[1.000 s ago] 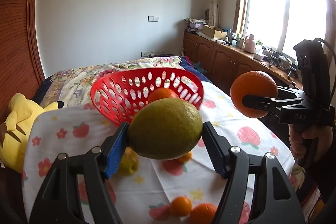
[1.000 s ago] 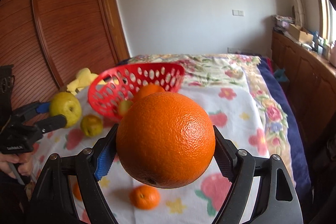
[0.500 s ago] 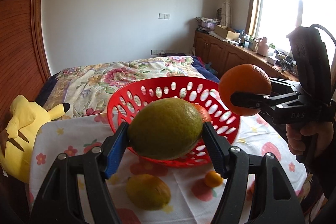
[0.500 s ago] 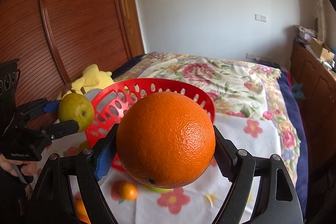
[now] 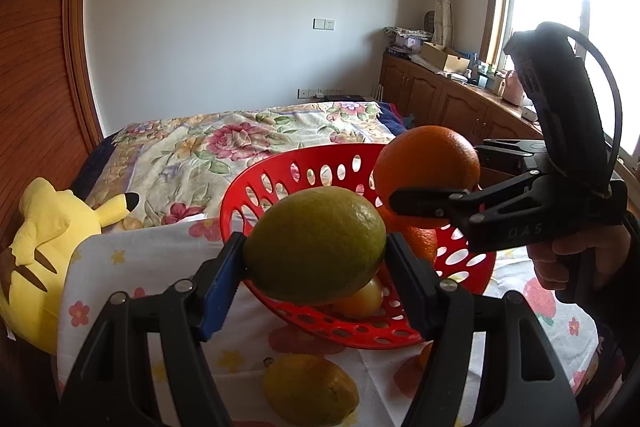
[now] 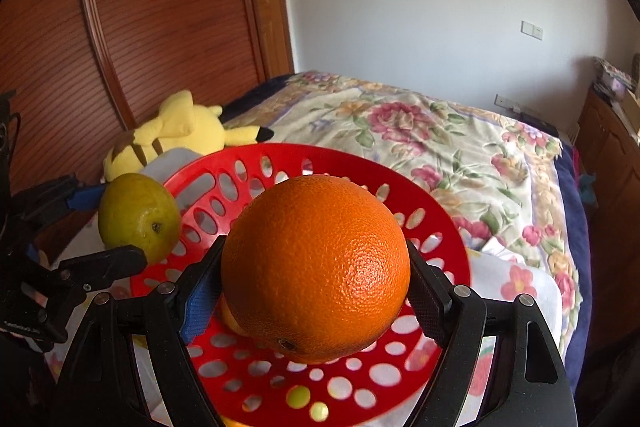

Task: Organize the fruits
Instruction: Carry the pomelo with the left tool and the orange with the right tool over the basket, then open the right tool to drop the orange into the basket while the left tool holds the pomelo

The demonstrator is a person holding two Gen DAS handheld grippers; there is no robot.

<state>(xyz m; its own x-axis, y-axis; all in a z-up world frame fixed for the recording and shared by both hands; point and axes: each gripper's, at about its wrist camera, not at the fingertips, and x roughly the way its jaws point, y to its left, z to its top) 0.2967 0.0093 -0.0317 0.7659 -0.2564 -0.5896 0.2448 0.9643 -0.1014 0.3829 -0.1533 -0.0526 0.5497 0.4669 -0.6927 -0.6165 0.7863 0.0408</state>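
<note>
**Two fruits held at the red basket, release pending**

The left gripper (image 5: 316,267) has its jaws pinching a green lemon (image 5: 315,245) by the sides. The right gripper (image 6: 316,291) likewise pinches a large orange (image 6: 316,281). Taking the red basket (image 6: 436,211) as landmark: the orange hangs above the basket's bowl, well inside the rim; the green lemon sits at the basket's near-left rim, and whether it is fully over the bowl I cannot tell. Inside the basket lie another orange (image 5: 418,241) and a pale yellow fruit (image 5: 360,301). In front of the basket, on the bench, rests a yellow lemon (image 5: 310,391); a yellow plush toy (image 5: 44,255) lies to the basket's left.

Judged step: carrying fruit to the basket. Next calls for lowering each fruit near the basket floor before spreading the jaws, one at a time, so neither rolls out or strikes the fruit inside.
</note>
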